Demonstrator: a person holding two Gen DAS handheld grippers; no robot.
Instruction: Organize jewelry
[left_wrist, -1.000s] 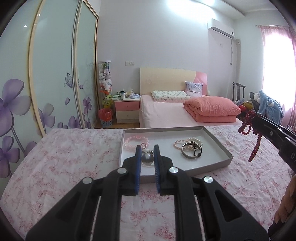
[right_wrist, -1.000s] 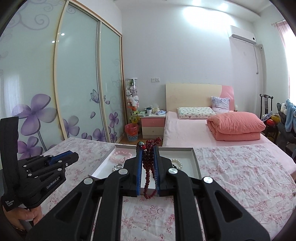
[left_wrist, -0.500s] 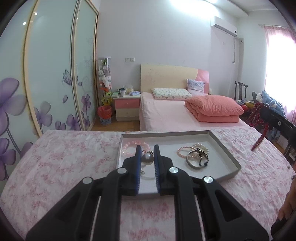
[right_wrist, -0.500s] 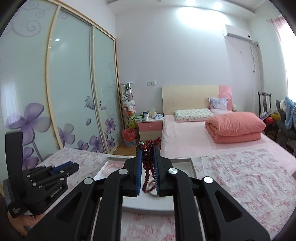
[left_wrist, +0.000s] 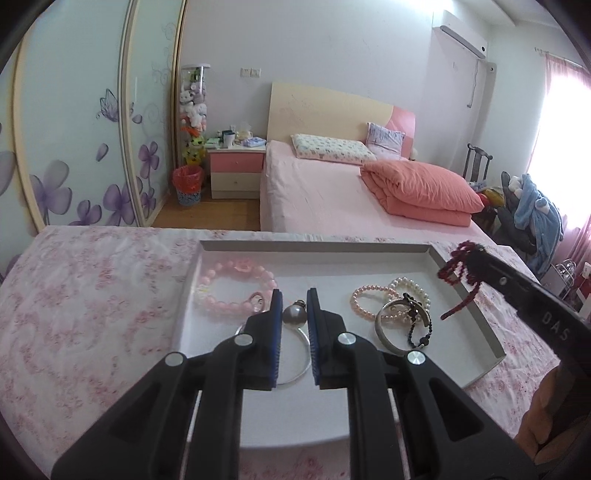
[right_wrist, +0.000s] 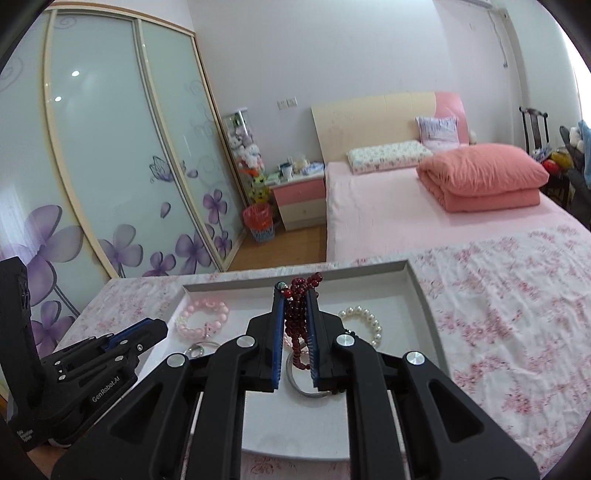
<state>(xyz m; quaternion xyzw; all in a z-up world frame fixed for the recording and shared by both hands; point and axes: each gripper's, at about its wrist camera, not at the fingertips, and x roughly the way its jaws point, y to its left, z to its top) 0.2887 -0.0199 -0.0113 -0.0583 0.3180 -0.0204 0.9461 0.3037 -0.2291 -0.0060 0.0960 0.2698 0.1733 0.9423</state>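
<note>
**A:** Both of your grippers have dropped closer over the tray (left_wrist: 491, 341) in the last second. A moment ago the right gripper (right_wrist: 295, 295) was out past the tray's right edge with the dark red beads (right_wrist: 297, 314) dangling over the bedspread (right_wrist: 517, 295); now its tips are above the tray's right wall, and from its own camera the tray floor lies straight under the strand.

**B:** Is the strand secure?

**A:** Yes. Your right gripper is clamped on it, fingers (right_wrist: 277, 325) nearly together, a knot of beads bunched above the tips and a loop hanging below. That loop looks close to the silver bangle (left_wrist: 400, 325), though the fisheye won't let me say whether it touches anything.

**B:** And the left?

**A:** Your left gripper (left_wrist: 294, 295) holds nothing. Its fingers stand a little apart, and the round silver pendant (left_wrist: 294, 314) shows in the gap between them, lying on the tray with its thin hoop (left_wrist: 304, 369) trailing back. The tips are above the pendant, not gripping it.

**B:** What's already in the tray?

**A:** A pink bead bracelet (left_wrist: 236, 286) on the left; on the right a small pink pearl bracelet (left_wrist: 369, 301), a white pearl one (left_wrist: 410, 290) and the bangle with a black bead chain (left_wrist: 419, 325) draped over it.

**B:** So what does this mean?

**A:** I'd judge you're about to put the red beads down. The open floor toward the far right corner seems the cleanest spot, so the strand doesn't tangle with the bangle pile.
</note>
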